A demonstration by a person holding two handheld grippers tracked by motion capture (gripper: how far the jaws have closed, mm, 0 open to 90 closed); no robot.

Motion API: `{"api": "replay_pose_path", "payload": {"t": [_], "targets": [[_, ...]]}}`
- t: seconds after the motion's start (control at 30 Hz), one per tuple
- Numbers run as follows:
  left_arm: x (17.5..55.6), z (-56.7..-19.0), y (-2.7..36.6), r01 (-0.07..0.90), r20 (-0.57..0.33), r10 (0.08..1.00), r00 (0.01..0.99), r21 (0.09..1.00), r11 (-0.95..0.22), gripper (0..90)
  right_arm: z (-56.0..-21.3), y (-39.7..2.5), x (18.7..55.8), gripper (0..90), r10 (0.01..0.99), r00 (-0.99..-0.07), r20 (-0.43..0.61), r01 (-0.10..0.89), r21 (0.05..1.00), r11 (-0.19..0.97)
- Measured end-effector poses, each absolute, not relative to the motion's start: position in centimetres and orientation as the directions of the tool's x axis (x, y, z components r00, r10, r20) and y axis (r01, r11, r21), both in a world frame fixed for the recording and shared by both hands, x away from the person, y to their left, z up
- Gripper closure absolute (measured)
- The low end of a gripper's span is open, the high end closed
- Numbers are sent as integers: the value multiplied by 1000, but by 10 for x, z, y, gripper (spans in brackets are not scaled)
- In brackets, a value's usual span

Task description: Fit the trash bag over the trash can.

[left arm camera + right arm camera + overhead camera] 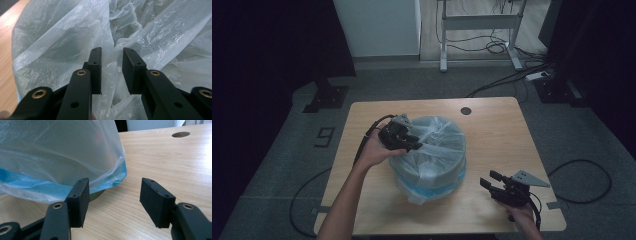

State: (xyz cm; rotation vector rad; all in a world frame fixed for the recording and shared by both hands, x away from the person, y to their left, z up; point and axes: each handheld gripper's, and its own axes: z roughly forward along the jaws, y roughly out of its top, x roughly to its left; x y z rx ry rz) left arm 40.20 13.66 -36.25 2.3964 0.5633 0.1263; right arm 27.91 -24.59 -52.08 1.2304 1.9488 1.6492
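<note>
Your right gripper (490,181): near table edge, right of the bin, jaws spread wide, nothing between them; in the right gripper view (113,195) they point at the bin's base, bare wood in the gap.
Your right hand (518,210): at the near right corner, wrapped round the gripper's rear.
Your left hand (374,150): on the left side of the bin, holding the gripper up at rim height.
Your left gripper (412,142): tips against the bag at the bin's upper left; in the left gripper view (112,70) jaws partly open, narrow gap, plastic film running through it, pads not closed on it.
Bin (432,172): round, mid-table, base dark where it shows in the right gripper view (98,193).
Bag (437,142): clear crinkled plastic draped over the bin; blue layer (30,182) showing round the lower part.
Table (492,130): light wood.
Hole (466,110): far side of the tabletop, beyond the bin.
</note>
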Motion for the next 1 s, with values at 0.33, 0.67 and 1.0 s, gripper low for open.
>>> {"api": "replay_pose_path", "payload": {"t": [0.33,0.67,1.0], "targets": [[398,-355,143,361,-87,423,902,691,-626,579,-522,-245,280,403,761,-584,283,413,911,-22],[392,-342,135,314,-89,368,925,725,-613,530,-524,-242,280,403,762,-583,284,417,909,-19],[385,-343,111,261,-75,291,954,683,-682,633,-524,-245,280,408,764,-580,284,417,909,-22]]}}
